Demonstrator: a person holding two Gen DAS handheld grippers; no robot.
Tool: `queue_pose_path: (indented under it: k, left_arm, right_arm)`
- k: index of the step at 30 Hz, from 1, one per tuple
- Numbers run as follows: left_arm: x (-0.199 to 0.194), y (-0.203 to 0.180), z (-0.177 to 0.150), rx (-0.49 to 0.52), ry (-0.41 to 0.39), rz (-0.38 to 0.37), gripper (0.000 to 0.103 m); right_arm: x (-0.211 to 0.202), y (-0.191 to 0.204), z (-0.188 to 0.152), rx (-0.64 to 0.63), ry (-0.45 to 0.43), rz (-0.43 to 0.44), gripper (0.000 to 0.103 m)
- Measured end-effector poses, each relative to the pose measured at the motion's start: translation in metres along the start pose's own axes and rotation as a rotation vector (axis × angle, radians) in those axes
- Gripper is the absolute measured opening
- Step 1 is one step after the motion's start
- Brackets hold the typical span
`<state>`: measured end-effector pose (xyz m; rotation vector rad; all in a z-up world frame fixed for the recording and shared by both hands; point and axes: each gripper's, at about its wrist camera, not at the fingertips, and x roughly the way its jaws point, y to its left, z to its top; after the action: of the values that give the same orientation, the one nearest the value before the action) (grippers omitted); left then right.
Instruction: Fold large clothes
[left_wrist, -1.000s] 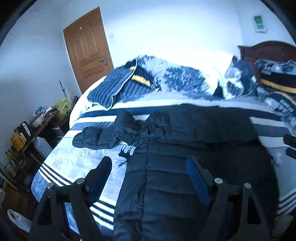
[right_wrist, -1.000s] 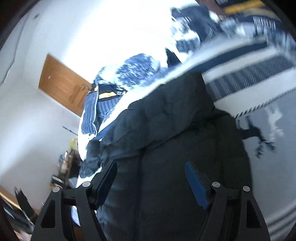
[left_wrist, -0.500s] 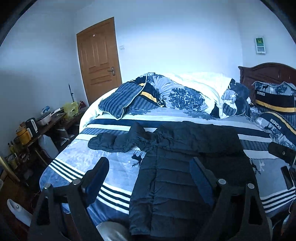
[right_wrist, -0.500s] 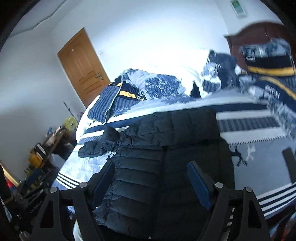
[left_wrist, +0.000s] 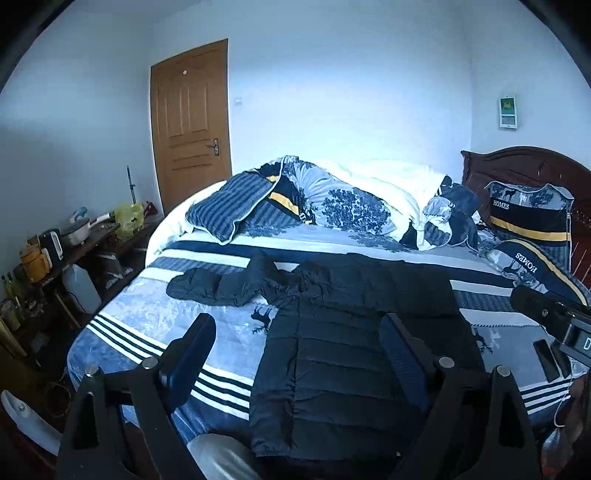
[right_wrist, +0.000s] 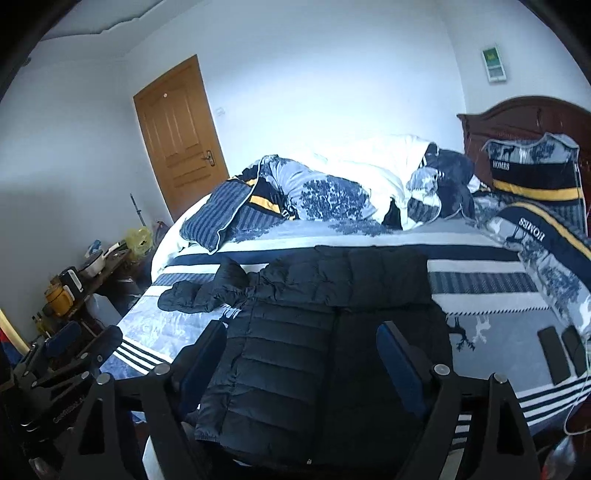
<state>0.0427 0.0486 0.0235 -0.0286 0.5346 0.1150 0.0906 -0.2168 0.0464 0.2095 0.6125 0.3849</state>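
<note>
A large black puffer jacket (left_wrist: 354, 343) lies flat on the bed (left_wrist: 155, 321), its hem at the near edge and one sleeve (left_wrist: 218, 286) stretched out to the left. It also shows in the right wrist view (right_wrist: 325, 332). My left gripper (left_wrist: 297, 350) is open and empty, held back from the bed's near edge. My right gripper (right_wrist: 301, 354) is open and empty too, above the jacket's lower part. The left gripper shows at the lower left of the right wrist view (right_wrist: 83, 341).
A rumpled duvet (left_wrist: 343, 199) and pillows (left_wrist: 528, 214) lie at the bed's far side by the wooden headboard (left_wrist: 524, 162). A cluttered side table (left_wrist: 70, 243) stands left of the bed. A closed wooden door (left_wrist: 190, 125) is behind. Two dark flat objects (right_wrist: 557, 352) lie on the bed at right.
Both grippers have pulled back and up from the jacket, so the whole bed and room now show. The right wrist view has levelled out. The jacket lies still.
</note>
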Motion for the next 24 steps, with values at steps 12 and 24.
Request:
queue_pose_path:
  k: [12,24]
  left_arm:
    - [0.029,0.012,-0.006,-0.03,0.09,0.014,0.092]
    - [0.114,0.02,-0.005,-0.08,0.17,-0.006,0.092]
  right_arm:
    - [0.019,0.013,-0.004,-0.01,0.009,0.025,0.087]
    - [0.074,0.002,0.0,-0.047,0.031,-0.091,0.087]
